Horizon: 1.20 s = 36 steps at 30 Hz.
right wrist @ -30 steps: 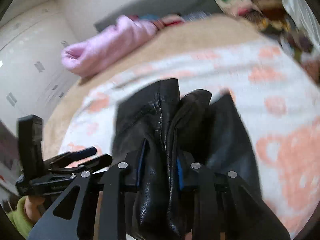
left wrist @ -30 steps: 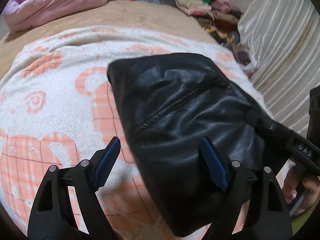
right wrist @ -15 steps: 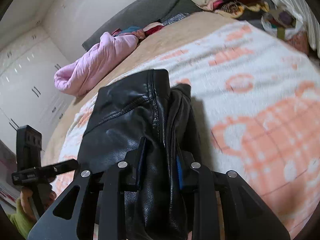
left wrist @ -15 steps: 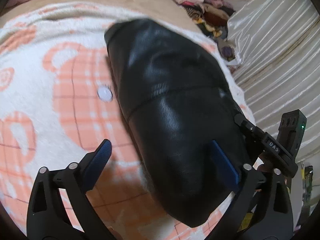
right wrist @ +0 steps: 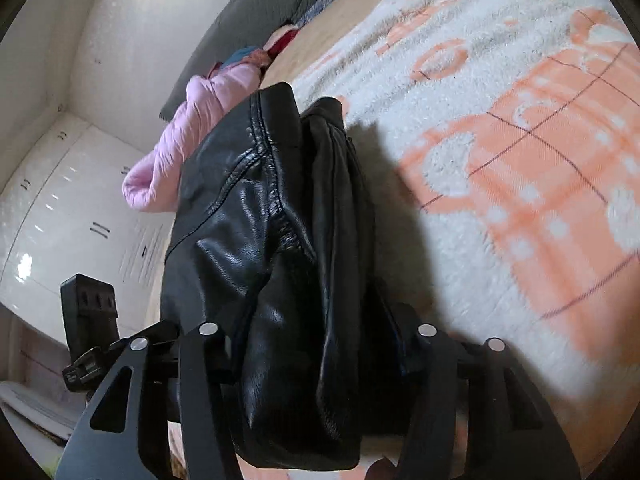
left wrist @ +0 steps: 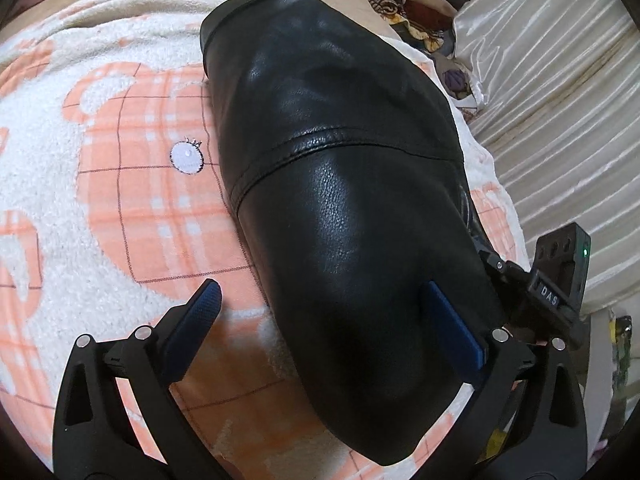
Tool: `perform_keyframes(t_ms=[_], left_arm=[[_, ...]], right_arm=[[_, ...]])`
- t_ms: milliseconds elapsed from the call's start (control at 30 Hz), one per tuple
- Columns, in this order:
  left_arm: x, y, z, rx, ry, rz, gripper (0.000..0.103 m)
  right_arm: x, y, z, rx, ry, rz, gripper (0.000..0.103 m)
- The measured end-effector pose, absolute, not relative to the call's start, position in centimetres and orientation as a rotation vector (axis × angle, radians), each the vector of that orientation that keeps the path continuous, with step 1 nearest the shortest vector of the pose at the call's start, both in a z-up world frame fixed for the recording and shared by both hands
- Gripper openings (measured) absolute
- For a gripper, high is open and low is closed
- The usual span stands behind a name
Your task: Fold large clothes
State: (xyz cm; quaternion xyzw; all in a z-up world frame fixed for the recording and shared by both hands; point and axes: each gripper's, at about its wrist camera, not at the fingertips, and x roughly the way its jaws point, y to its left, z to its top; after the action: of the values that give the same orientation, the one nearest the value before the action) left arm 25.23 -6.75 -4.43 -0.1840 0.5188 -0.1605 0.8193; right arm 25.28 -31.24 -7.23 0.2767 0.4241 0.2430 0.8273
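Folded black leather jacket (left wrist: 352, 208) lying on the peach-and-white blanket (left wrist: 120, 184) over the bed. Right gripper (right wrist: 316, 344) clenched on the jacket's bunched edge, fingers hidden by leather. Left gripper (left wrist: 328, 320) spread wide, right finger (left wrist: 452, 332) touching the leather, grasping nothing

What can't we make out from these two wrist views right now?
- Right wrist view: the right gripper finger pads are buried in the black leather jacket, so the grip depth is hidden.
- Left wrist view: the jacket's near end is partly behind the left gripper.
- Both views: the jacket's underside lies hidden against the blanket.
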Motion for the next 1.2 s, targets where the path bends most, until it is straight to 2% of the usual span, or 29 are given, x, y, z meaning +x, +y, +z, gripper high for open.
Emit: perform_keyframes(t_ms=[300,400,433,467,500,633,700,833,1100,1200], left_arm=[[24.6,-2.6,-3.4,-0.356,1.100,-0.320,0.095],[24.1,-2.6,-3.6,-0.290,1.105,-0.290,0.095],[23.9,-2.7,-3.7,-0.286,1.105,-0.293,0.095],[23.7,-2.9,-3.7,-0.280,1.098,-0.296,0.095],[23.6,-3.1,-3.7,-0.270,1.092,-0.295,0.095],[23.2,-4.0,-3.1,-0.189,1.054,-0.269,0.095],[23.1,-4.2,-3.0,-0.171,1.046,-0.261,0.095],[22.6,-4.6,-2.7,-0.139,1.039,-0.257,0.095],[22.3,-4.5,-2.8,-0.130,1.036,-0.267,0.095],[22.1,-4.6,-2.6,-0.121,1.033,-0.269,0.095]], right_arm=[[21.0,-26.0,-6.9,0.586,0.857,0.514,0.047],[20.2,-24.5,-6.3,0.475,0.828,0.469,0.052],[20.3,-24.7,-5.8,0.462,0.840,0.451,0.064],[20.3,-25.1,-5.0,0.442,0.852,0.432,0.091],[20.1,-25.5,-4.0,0.410,0.831,0.413,0.094],[20.4,-26.2,1.0,0.248,0.671,0.307,0.094],[22.6,-25.9,2.0,0.248,0.685,0.352,0.093],[27.6,-24.2,1.7,0.223,0.779,0.368,0.082],[31.7,-21.8,-0.2,0.178,0.863,0.317,0.082],[31.9,-21.1,-0.2,0.179,0.848,0.354,0.069]])
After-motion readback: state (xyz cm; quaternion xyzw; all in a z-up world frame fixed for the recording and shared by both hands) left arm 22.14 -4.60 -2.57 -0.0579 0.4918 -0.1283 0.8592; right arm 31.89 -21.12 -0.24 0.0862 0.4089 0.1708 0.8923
